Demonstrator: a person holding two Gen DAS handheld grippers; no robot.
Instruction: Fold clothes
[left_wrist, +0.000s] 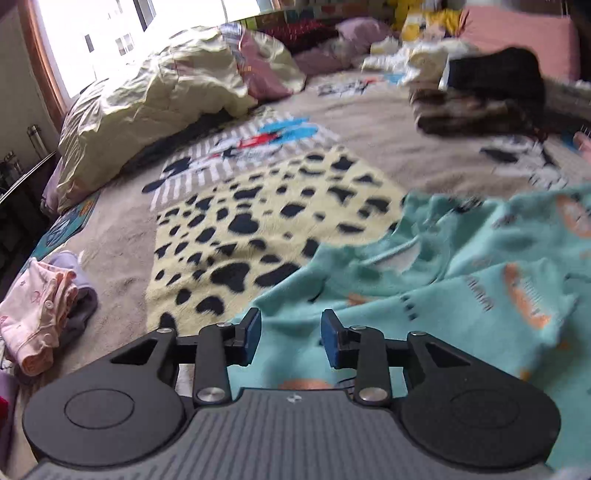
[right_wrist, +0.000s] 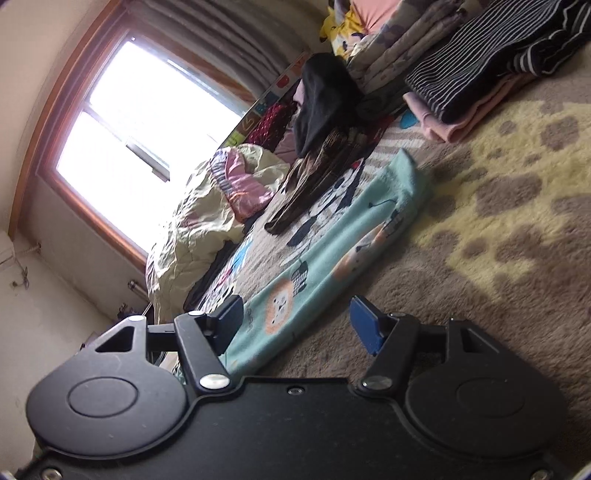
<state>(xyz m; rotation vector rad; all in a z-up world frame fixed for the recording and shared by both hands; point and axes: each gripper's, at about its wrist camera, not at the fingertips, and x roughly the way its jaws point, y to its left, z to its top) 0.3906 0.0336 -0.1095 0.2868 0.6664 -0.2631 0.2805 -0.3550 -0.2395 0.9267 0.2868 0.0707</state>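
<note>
Both grippers stand with their blue pads apart and nothing between them. From the left wrist view, the left gripper hovers low over a rumpled mint-green garment printed with orange animals, which lies bunched across the spotted yellow blanket on the bed; a small pile of pink and lilac clothes sits well off to the left, and a dark folded stack lies further up the bed, though that part is blurred. From the right wrist view, tilted hard on its side, the right gripper is down near the blanket with one pad over the near end of the same garment, which here runs away from it as a long flat strip; a striped stack over pink pieces rests beyond. Whether this strip is a fold already made or cloth being laid out, I can't say. Either way, I'd judge a good grip takes the edge cleanly, both layers if doubled, with the two grippers level, so the cloth comes up taut and doesn't drag the fluffy blanket with it.
</note>
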